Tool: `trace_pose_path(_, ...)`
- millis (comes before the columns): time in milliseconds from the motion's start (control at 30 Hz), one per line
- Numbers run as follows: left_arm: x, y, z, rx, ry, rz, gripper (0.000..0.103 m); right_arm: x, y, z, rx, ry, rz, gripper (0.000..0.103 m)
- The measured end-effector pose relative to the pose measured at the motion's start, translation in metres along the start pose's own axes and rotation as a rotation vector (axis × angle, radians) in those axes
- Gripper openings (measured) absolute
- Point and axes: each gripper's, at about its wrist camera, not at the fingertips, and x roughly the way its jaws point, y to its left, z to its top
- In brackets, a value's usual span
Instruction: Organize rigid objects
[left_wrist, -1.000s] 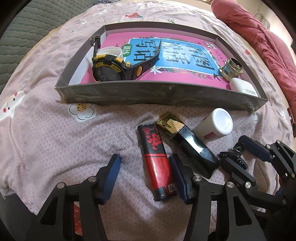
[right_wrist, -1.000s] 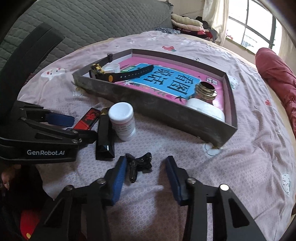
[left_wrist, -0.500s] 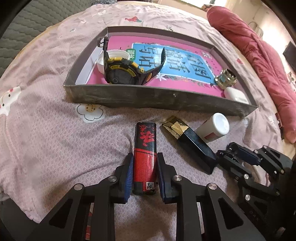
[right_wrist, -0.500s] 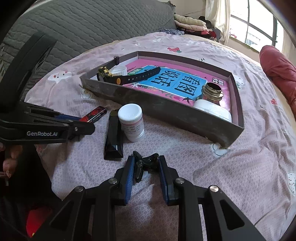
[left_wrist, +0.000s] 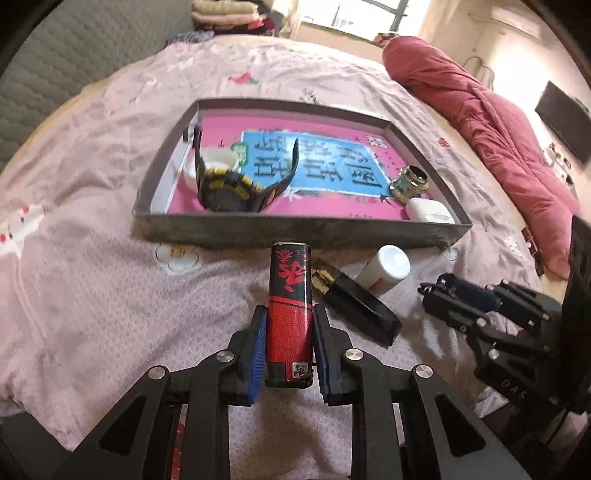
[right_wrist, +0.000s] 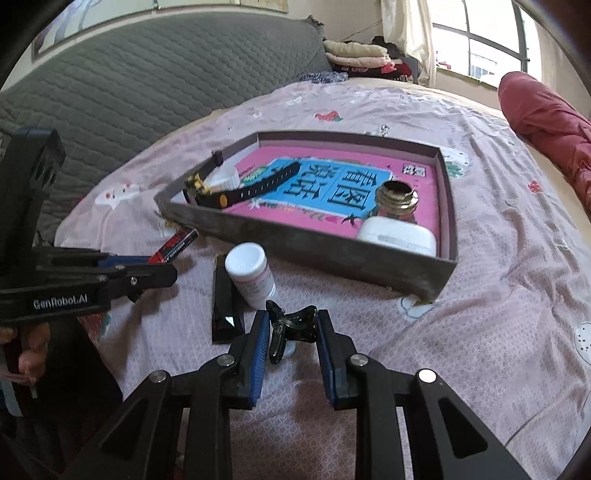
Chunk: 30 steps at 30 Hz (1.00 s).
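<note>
Left wrist view: the left gripper (left_wrist: 289, 341) is clamped on a red-and-black lighter (left_wrist: 290, 314), which points toward the near wall of the shallow box (left_wrist: 295, 230) on the bed (left_wrist: 92, 258)
Already in the box: a black-and-yellow watch (left_wrist: 236, 184), a white cap (left_wrist: 216, 162), a brass fitting (left_wrist: 410, 182) and a white earbud case (left_wrist: 428, 210), all lying on a pink book cover
Left to sort: a black-and-gold rectangular case (left_wrist: 354, 301) and a white pill bottle (left_wrist: 386, 269) lie on the bed beside the lighter
Right wrist view: the right gripper (right_wrist: 291, 341) is closed tight on a black hair claw clip (right_wrist: 291, 328), near the pill bottle
Progress: judged roughly half done; four items boxed, two gripped, two untouched
View difference: only the right wrist view shows the clip clearly, plus the person's fingers (right_wrist: 27, 354) on the left gripper's handle; only the left shows the lighter's full label
</note>
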Motion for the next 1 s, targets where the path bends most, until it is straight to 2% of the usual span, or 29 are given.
trace_pose_path(433, 0.001, -0.006, 0.009, 0.008, -0.03, 0.005, 0.023, -0.019, -0.006, 0.009, 0.046, -0.077, 0.005, 0.026)
trace_pose_path(1000, -0.022, -0.012, 0.012, 0.043, -0.126, -0.009, 0.023, -0.044, -0.005, 0.016, 0.076, -0.18, -0.034, 0.026)
